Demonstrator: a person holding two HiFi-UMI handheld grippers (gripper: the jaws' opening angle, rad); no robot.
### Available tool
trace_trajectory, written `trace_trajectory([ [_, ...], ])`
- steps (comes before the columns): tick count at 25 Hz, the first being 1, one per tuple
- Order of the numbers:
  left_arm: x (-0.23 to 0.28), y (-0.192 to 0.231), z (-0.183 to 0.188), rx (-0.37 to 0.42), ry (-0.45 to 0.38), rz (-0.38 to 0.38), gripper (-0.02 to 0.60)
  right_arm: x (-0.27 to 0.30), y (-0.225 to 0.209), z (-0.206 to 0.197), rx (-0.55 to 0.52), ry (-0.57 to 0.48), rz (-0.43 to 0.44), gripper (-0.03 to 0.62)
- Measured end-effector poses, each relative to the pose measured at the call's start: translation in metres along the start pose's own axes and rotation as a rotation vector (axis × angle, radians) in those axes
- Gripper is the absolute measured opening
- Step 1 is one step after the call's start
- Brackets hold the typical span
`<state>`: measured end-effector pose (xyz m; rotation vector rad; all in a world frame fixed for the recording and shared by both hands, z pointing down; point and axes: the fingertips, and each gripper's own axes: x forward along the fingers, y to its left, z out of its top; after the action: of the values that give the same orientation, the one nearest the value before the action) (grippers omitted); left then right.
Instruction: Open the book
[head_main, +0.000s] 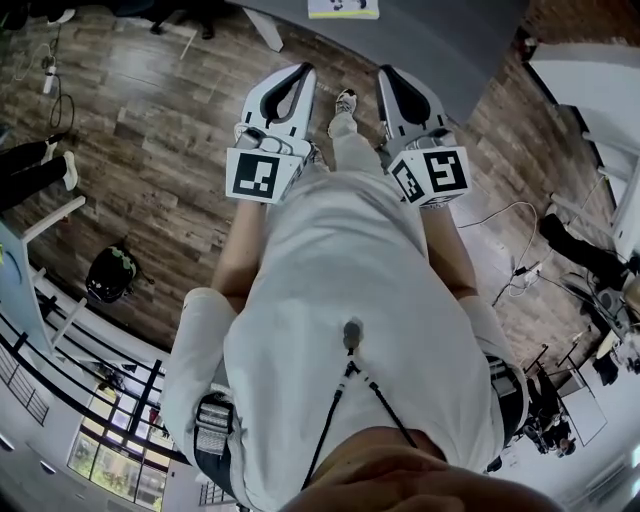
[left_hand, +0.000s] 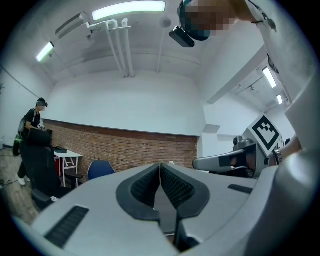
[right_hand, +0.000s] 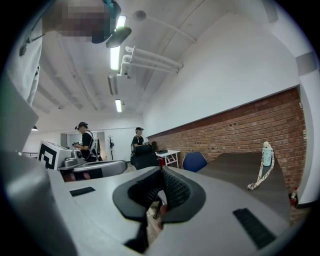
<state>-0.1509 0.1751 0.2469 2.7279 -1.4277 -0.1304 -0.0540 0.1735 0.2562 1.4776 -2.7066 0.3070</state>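
The book (head_main: 343, 8) lies on the grey table (head_main: 450, 50) ahead, beyond the wood floor (head_main: 150, 120). The left gripper (head_main: 304, 70) and right gripper (head_main: 386, 72) point roughly level, side by side, jaws together and empty.

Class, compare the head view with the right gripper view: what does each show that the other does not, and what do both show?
Head view only: the book lying on the table, and the person's shoe. Right gripper view only: the brick wall, a bottle with a strap, a blue chair and two people standing. Both: the left gripper and right gripper, each shut, and the table.
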Motion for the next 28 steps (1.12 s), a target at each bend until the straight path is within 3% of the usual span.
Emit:
trace_trajectory([
  [28, 0.201, 0.076, -0.021, -0.005, 0.043, 0.018, 0.026, 0.151, -0.158, 0.023, 0.042, 0.041, 0.017, 0.037],
])
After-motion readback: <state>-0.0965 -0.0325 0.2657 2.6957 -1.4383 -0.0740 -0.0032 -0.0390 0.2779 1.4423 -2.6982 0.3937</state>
